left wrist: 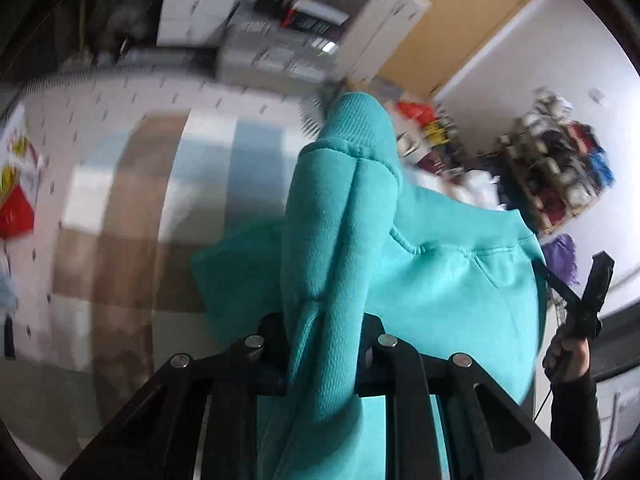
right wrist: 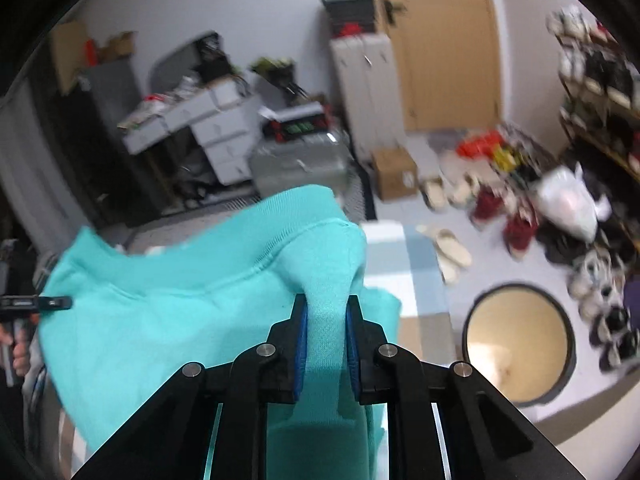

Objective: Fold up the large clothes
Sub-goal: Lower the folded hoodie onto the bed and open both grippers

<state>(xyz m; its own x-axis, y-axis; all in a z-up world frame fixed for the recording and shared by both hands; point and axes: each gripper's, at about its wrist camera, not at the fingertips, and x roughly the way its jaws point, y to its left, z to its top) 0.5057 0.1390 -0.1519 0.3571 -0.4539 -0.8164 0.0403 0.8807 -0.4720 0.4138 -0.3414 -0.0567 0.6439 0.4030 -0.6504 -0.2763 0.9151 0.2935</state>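
Observation:
A teal sweatshirt (left wrist: 420,280) hangs in the air between my two grippers. My left gripper (left wrist: 324,332) is shut on a bunched corner of it with the ribbed hem sticking up. My right gripper (right wrist: 326,320) is shut on another corner of the sweatshirt (right wrist: 180,312); its blue pads (right wrist: 301,340) pinch the cloth. The right gripper also shows at the right of the left wrist view (left wrist: 576,308), and the left one at the left edge of the right wrist view (right wrist: 44,303). The fabric stretches between them.
A checked blue, white and brown cover (left wrist: 160,200) lies on the bed below. A round tan table (right wrist: 520,344) stands on the floor at right. Shoes (right wrist: 448,248), bags, a cardboard box (right wrist: 394,174), drawers (right wrist: 224,136) and a shoe rack (right wrist: 600,92) crowd the room.

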